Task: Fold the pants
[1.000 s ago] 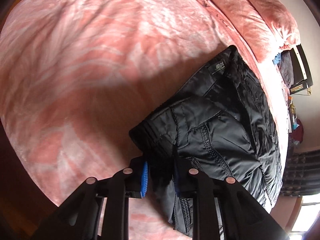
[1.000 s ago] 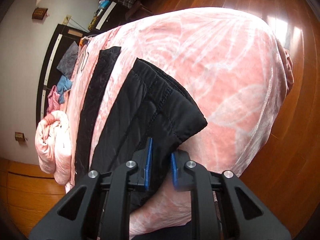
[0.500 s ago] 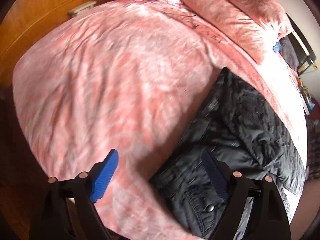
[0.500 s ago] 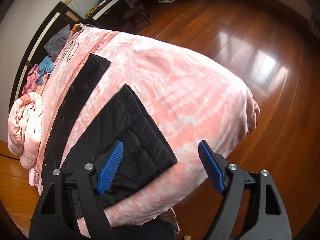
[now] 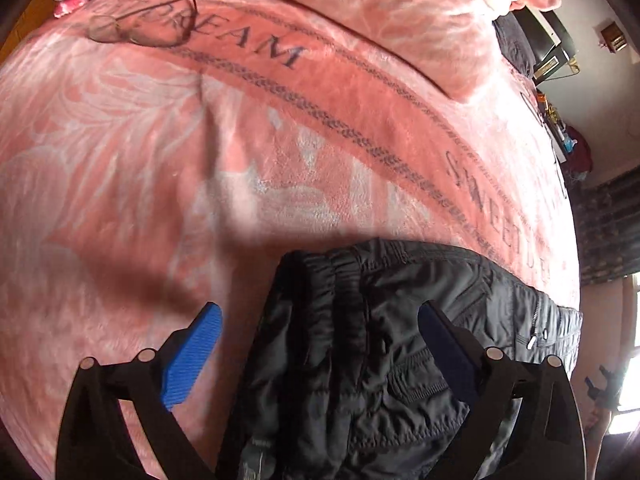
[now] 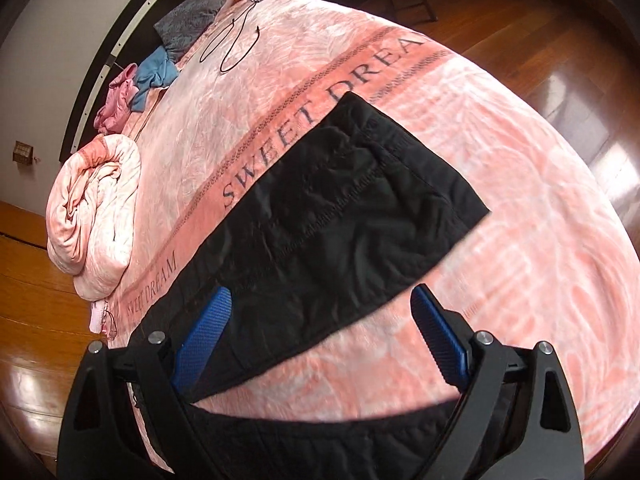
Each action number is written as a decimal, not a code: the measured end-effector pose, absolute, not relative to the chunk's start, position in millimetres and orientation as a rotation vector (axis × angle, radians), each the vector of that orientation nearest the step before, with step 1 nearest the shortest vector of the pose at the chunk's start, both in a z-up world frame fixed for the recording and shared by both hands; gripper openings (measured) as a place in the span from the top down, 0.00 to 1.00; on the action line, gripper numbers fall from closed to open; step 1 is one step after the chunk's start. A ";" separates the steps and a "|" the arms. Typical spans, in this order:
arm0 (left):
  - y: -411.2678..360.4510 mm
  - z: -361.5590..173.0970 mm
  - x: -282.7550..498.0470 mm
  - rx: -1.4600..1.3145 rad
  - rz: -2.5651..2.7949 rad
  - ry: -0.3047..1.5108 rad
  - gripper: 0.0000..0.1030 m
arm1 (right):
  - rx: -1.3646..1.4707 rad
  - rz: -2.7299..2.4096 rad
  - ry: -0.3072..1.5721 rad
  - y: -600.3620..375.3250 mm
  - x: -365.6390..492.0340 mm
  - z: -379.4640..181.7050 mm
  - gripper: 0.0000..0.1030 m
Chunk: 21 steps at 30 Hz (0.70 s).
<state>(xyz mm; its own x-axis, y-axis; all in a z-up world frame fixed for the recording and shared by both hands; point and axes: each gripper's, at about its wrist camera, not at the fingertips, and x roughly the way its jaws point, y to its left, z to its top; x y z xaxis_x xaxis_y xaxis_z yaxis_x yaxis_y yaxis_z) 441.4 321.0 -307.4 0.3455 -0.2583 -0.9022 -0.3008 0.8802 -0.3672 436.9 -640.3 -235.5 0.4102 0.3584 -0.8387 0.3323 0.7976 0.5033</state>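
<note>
Between the spread fingers of the left gripper the bunched waistband of the pants is standing in the way; left of the fingers, bare bed cover is lying free. Ahead of the right gripper the flat pants leg is filling the way, while beyond its right finger open cover is stretching. Far ahead-left a rolled blanket is blocking.

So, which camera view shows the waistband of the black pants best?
The left wrist view. There the gathered waistband of the black pants lies close, between the open fingers of the left gripper. The right wrist view shows only the leg end flat on the pink blanket; no waistband is visible there.
</note>
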 end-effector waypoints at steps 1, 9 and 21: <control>317.8 -313.8 446.1 -0.523 0.019 1.249 0.05 | 0.675 0.020 1.187 -639.3 451.9 -240.0 0.12; 303.5 -312.4 448.4 -0.466 -0.017 1.267 0.53 | 0.577 -0.056 1.201 -668.6 547.9 -267.5 0.12; 302.3 -315.9 448.8 -0.454 0.039 1.230 0.63 | 0.449 -0.025 1.293 -675.0 617.9 -316.7 0.25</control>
<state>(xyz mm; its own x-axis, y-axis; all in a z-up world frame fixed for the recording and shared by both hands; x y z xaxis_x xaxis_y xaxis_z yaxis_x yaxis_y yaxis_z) 448.8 302.3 -315.9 0.3453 -0.2122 -0.9142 -0.2702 0.9104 -0.3133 617.9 -675.0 -316.7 0.2861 0.2298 -0.9302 0.2654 0.9138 0.3074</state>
